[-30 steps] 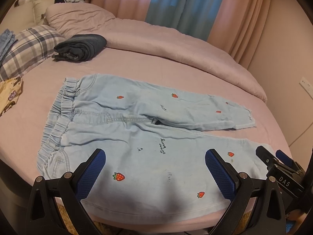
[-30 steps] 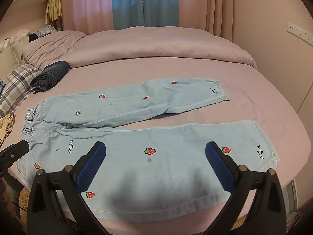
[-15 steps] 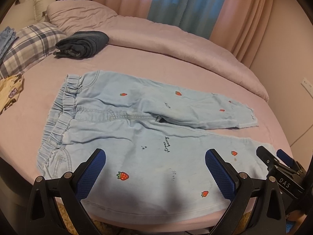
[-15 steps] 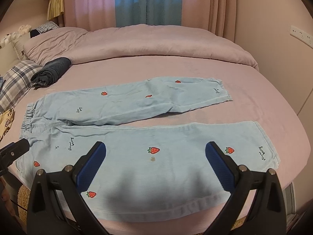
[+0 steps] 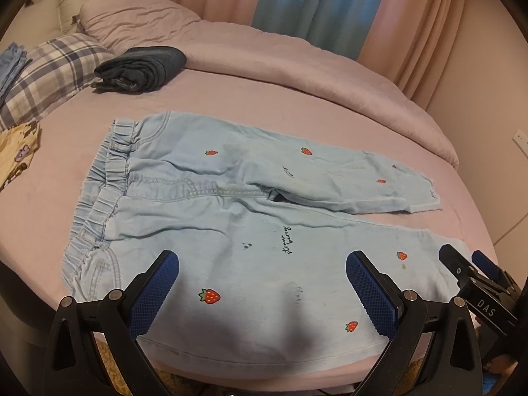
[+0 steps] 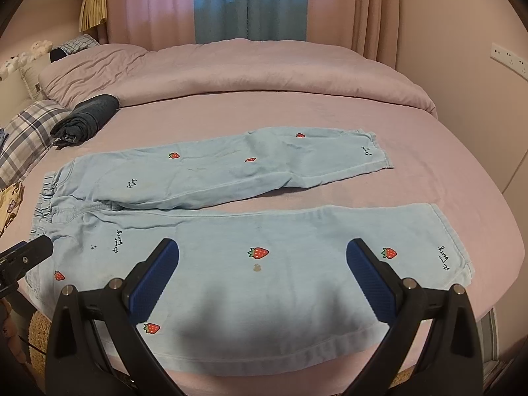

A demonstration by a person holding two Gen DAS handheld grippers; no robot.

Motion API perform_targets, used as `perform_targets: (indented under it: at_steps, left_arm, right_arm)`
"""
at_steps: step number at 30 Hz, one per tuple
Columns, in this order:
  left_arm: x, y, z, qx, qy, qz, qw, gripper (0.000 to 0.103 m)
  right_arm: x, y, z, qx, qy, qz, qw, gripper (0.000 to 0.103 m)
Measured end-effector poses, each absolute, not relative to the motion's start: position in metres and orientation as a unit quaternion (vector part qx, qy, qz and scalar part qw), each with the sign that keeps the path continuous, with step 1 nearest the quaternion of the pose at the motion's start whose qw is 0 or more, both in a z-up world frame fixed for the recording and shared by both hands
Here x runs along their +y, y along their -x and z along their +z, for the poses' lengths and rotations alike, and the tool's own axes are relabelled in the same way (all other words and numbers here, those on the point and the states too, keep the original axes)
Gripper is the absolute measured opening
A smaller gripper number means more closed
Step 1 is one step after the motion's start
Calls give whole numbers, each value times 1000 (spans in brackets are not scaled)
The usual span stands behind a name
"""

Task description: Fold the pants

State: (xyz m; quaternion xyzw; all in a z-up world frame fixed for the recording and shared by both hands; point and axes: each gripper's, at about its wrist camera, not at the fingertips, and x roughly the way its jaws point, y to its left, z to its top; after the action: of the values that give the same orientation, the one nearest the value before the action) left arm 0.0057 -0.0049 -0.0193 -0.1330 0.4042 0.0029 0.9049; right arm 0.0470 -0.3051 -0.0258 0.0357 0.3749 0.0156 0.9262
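Left gripper (image 5: 262, 288) sits at the bottom of its frame, jaws spread wide, nothing between the blue pads – it hangs over the near leg of the pants (image 5: 231, 217), close to the waistband end. Right gripper (image 6: 262, 285), bottom of its own frame, is likewise wide apart and empty, over the same leg but nearer the hem; its tip also shows at lower right of the left view.

Pants are light blue w/ red strawberry prints, spread flat and unfolded across the pink bed (image 6: 330, 118): elastic waistband at frame left, both legs running to the right, far leg angled slightly away from the near one so a wedge of sheet shows between them.

Beyond, upper left in both views – a rolled dark garment (image 5: 142, 69) beside a plaid pillow (image 5: 49, 69). A bunched pink duvet (image 6: 247, 66) lies along the back, w/ pink and blue curtains (image 6: 231, 3) behind it.
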Motion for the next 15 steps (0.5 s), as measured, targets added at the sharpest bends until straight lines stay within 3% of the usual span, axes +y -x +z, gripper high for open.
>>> perform_targets:
  at_steps: [15]
  left_arm:
    - [-6,-5,-22,407,126,4,905,102]
  right_arm:
    - [-305,-48,-26,375,-37,11,926,102]
